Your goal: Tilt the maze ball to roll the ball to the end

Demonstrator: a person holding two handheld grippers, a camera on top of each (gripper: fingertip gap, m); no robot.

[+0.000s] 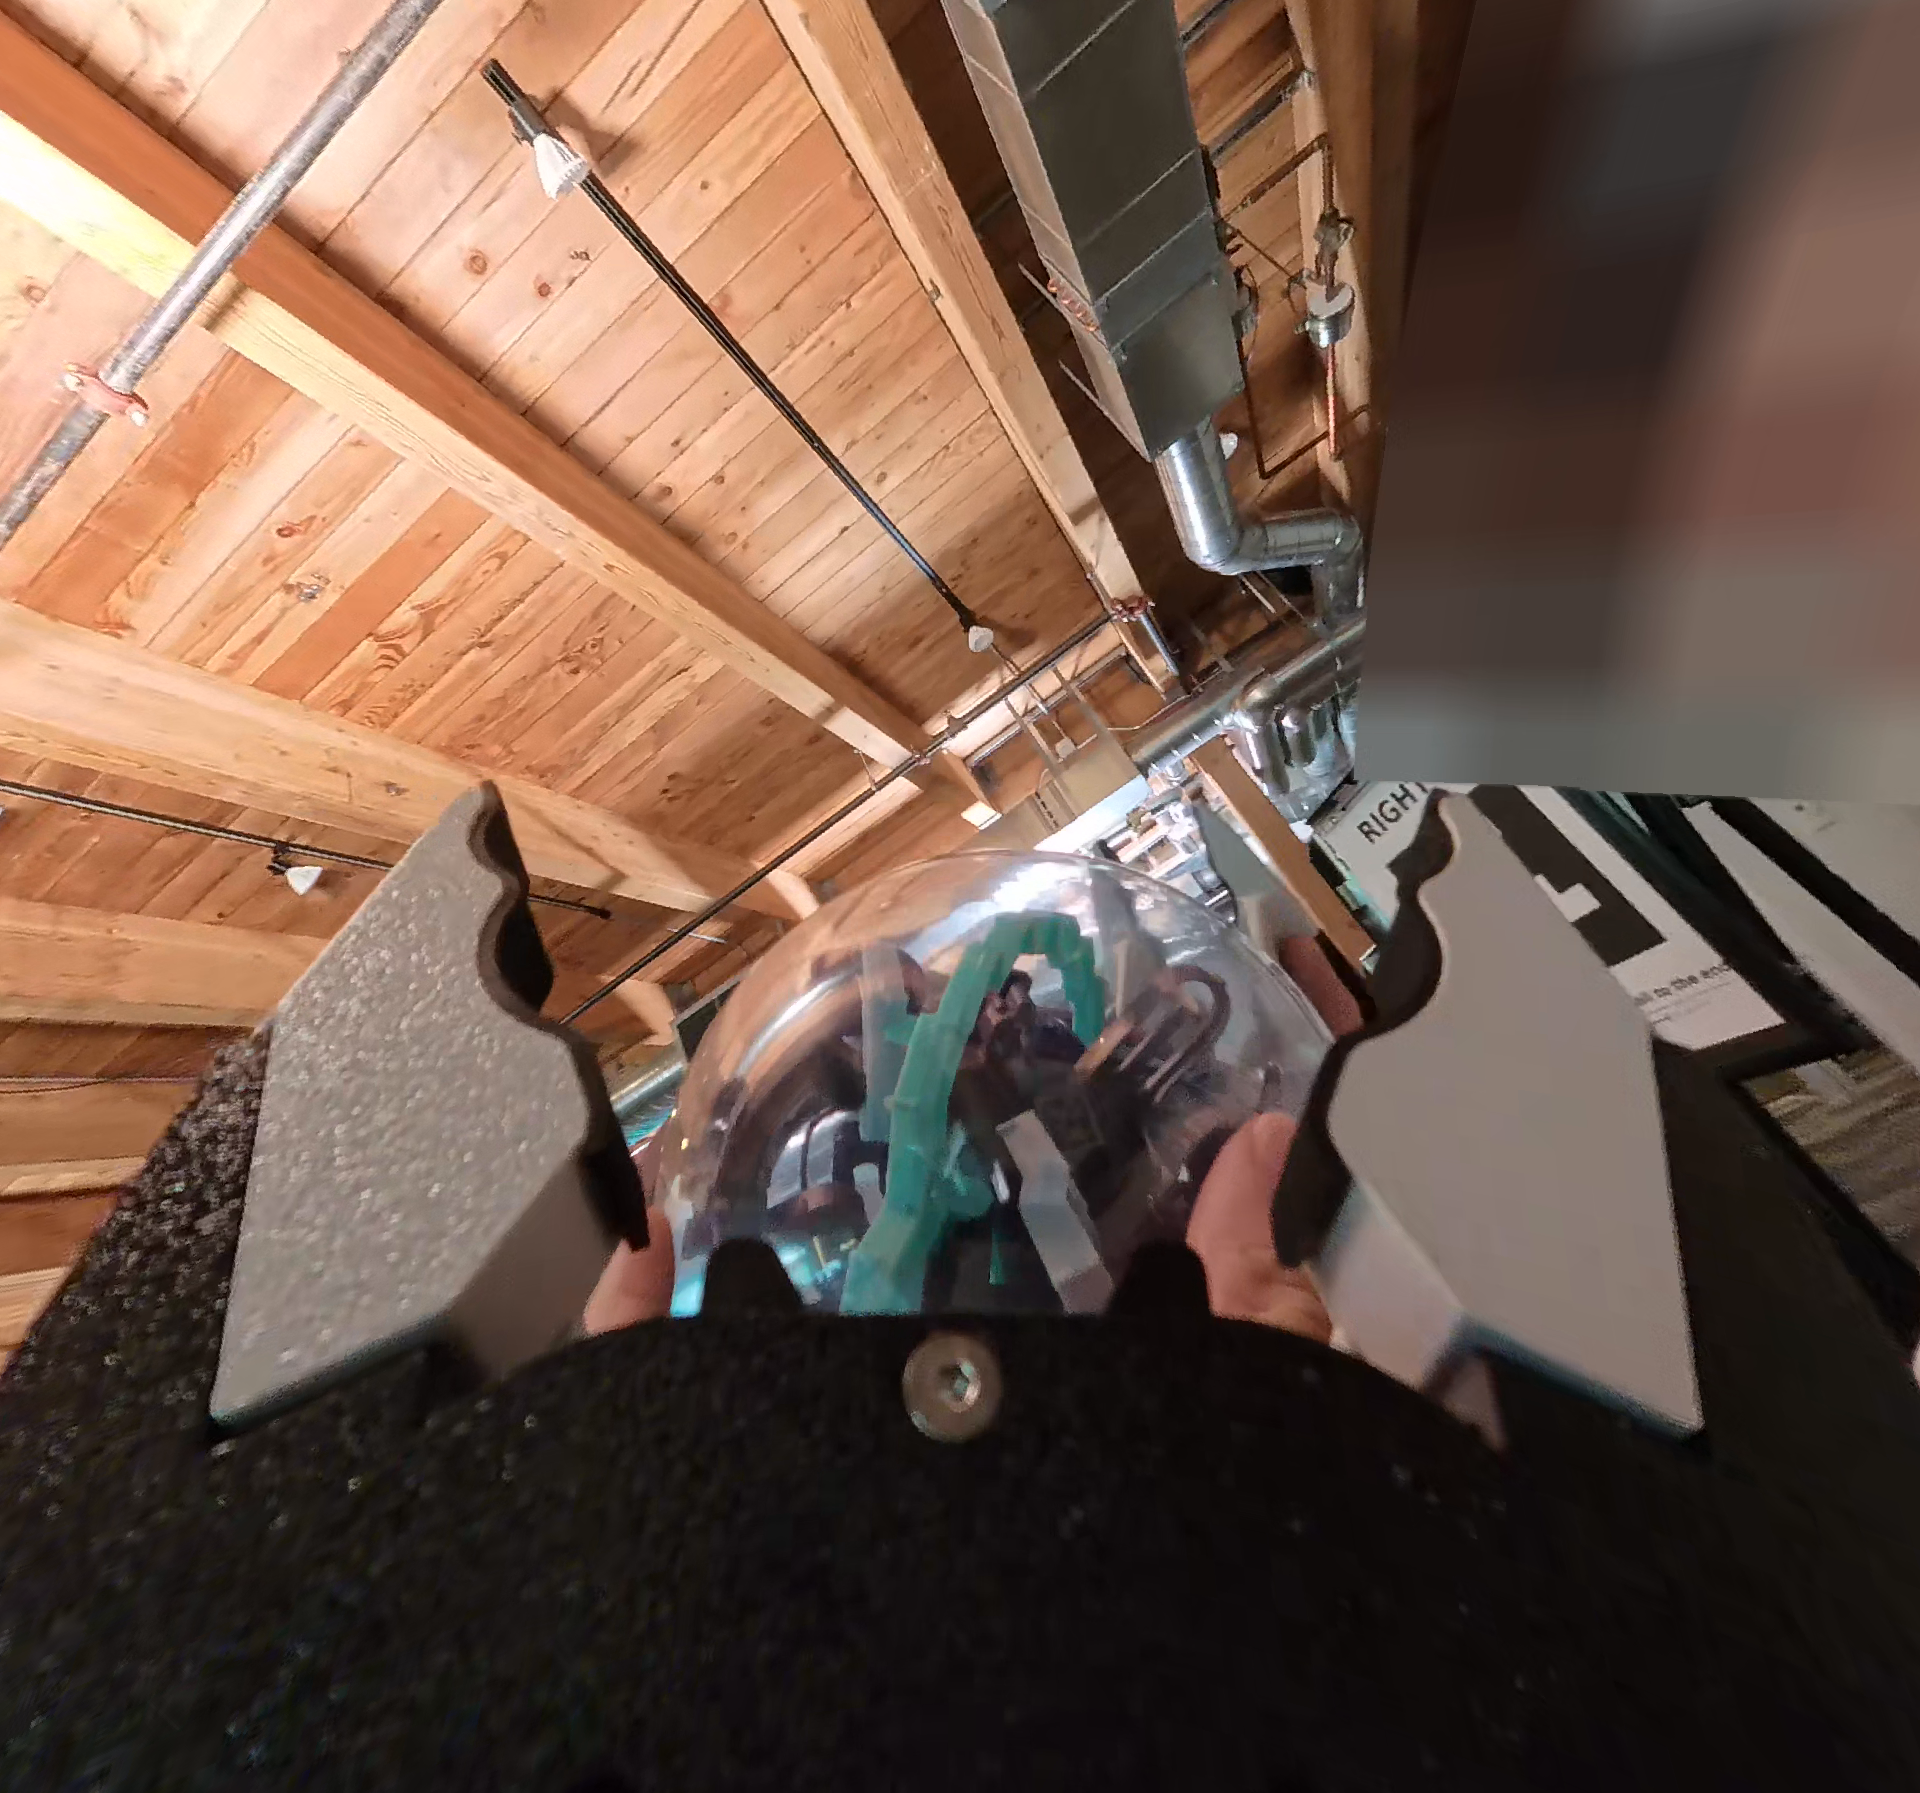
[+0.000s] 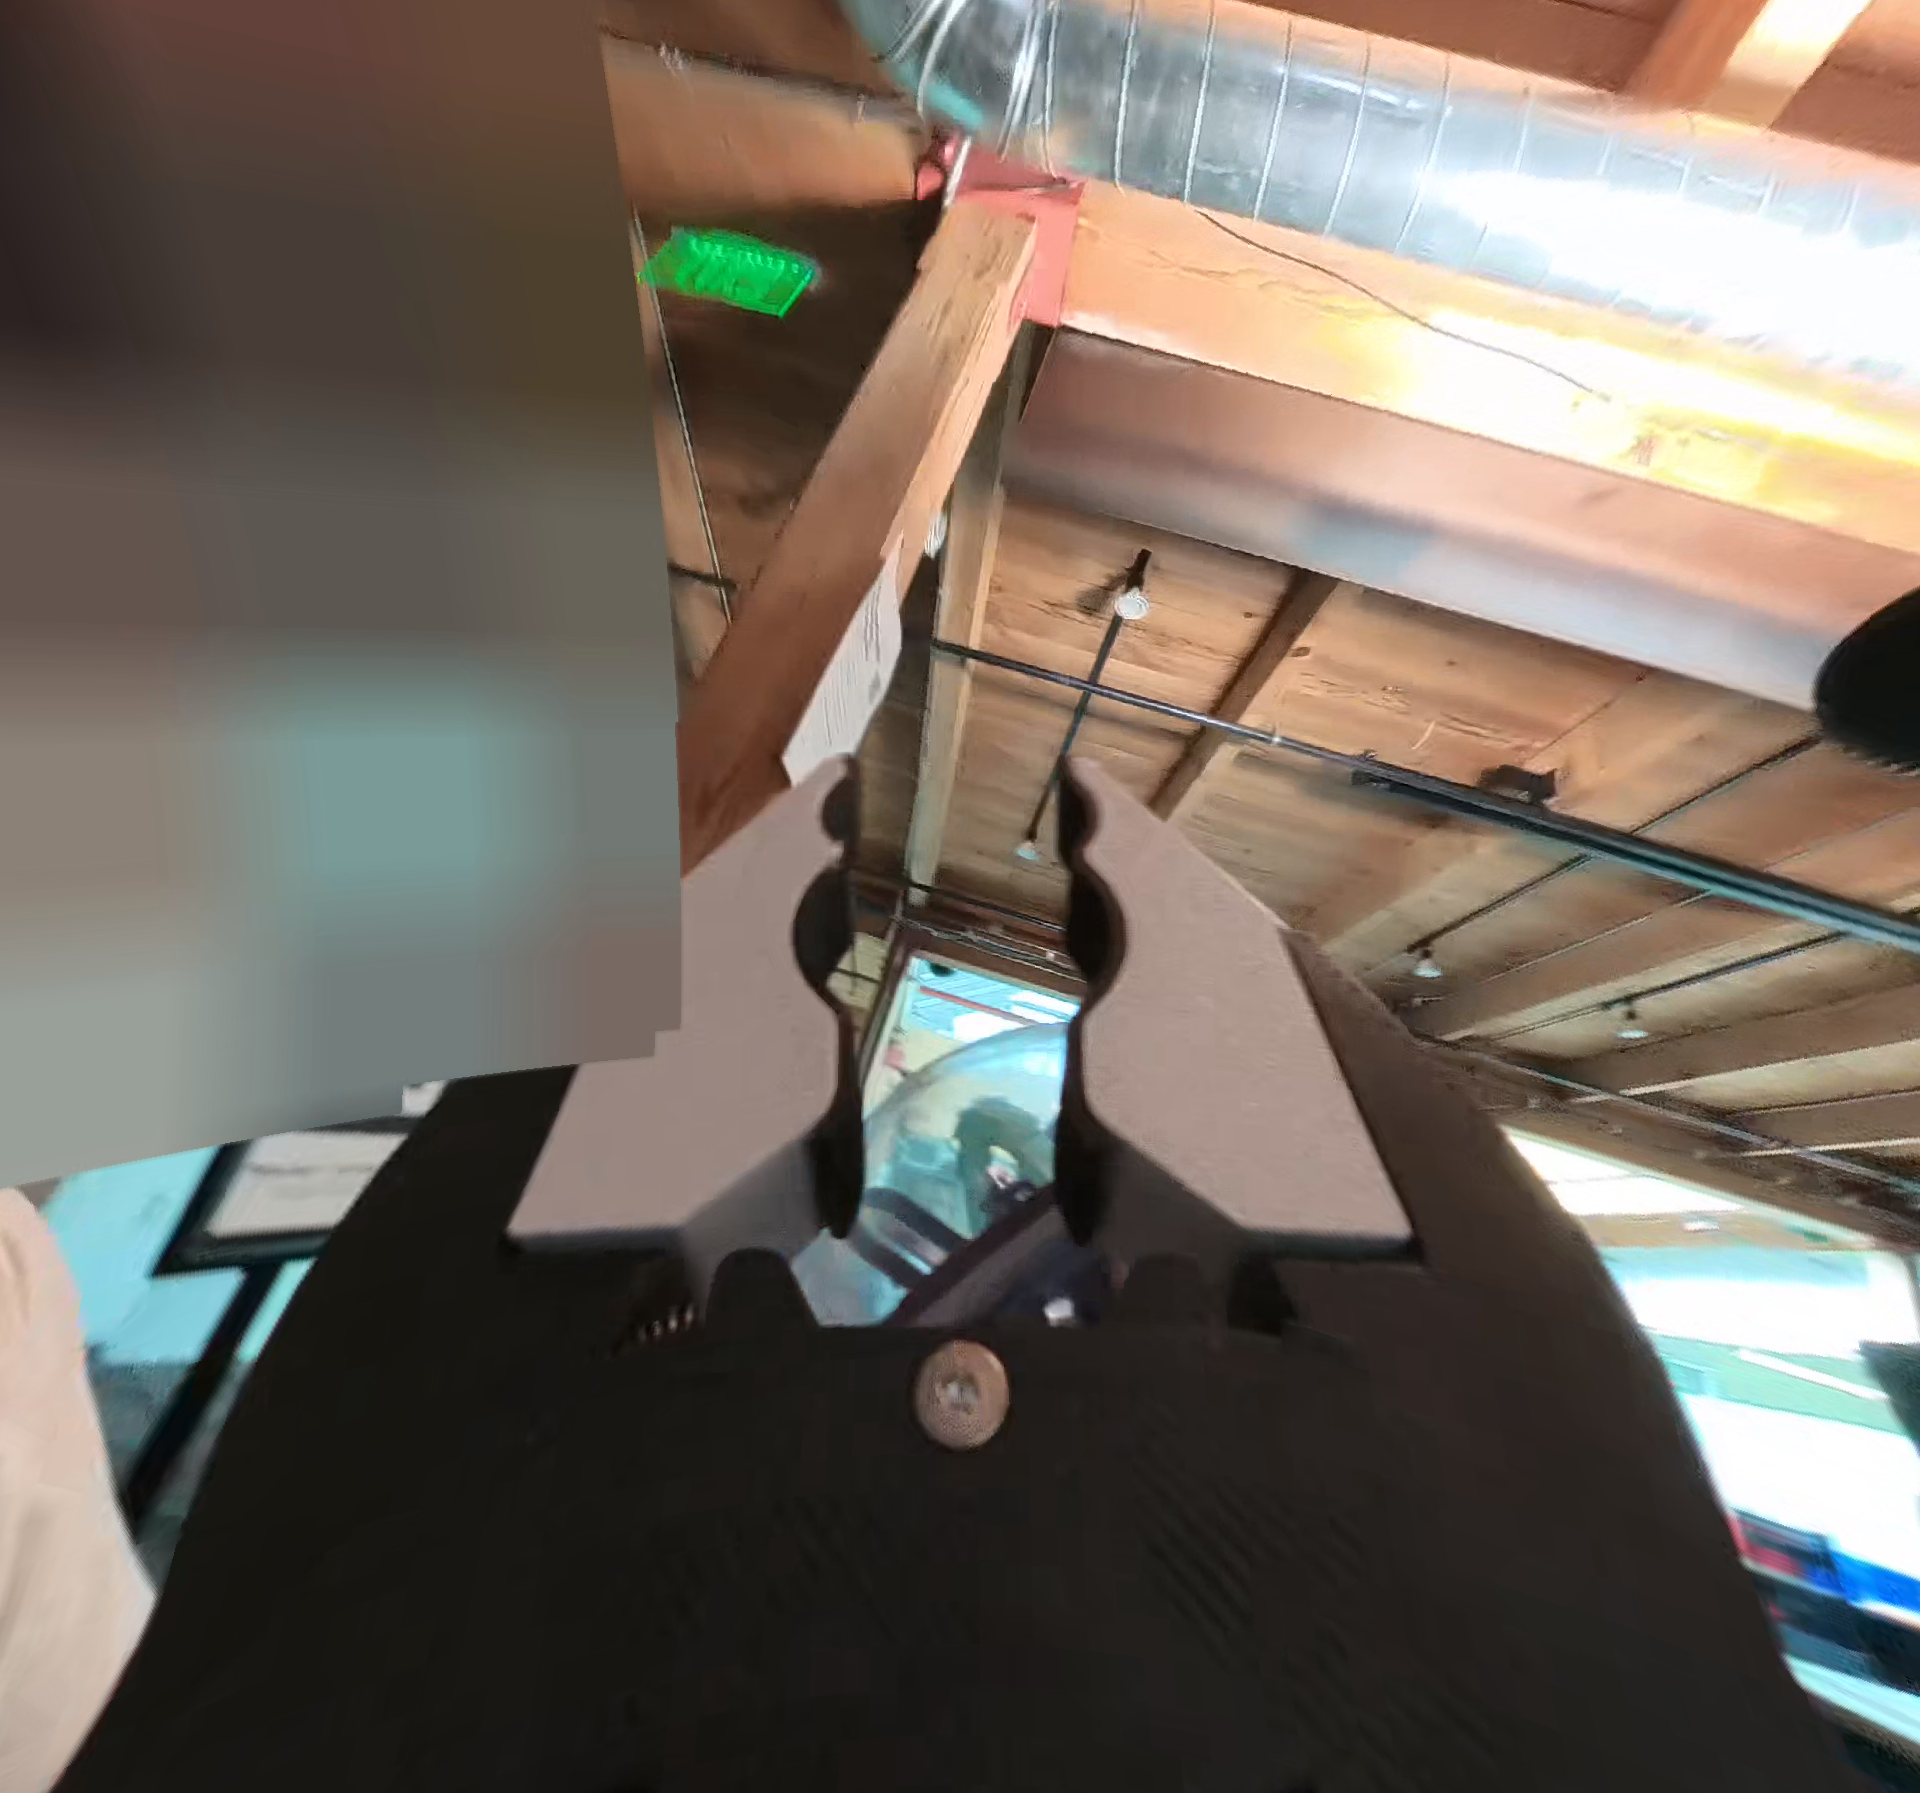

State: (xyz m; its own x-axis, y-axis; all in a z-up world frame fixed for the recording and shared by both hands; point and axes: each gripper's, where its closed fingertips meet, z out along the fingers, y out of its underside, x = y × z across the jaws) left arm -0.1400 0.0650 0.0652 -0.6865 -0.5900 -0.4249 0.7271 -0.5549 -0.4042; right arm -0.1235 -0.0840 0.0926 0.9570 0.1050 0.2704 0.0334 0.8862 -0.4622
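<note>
Left tongs (image 1: 966,1047) wide around clear round maze ball (image 1: 997,1089); right tongs (image 2: 961,1005) near-clenched, empty.

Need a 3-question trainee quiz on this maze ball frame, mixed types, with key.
1. True or false: the left gripper is spread wide around the maze ball.
2. What colour is the track inside the ball? A red, B green, C yellow.
3. Which way do both cameras point: at the ceiling or at the floor?

Key: 1 true; 2 B; 3 ceiling.
</note>
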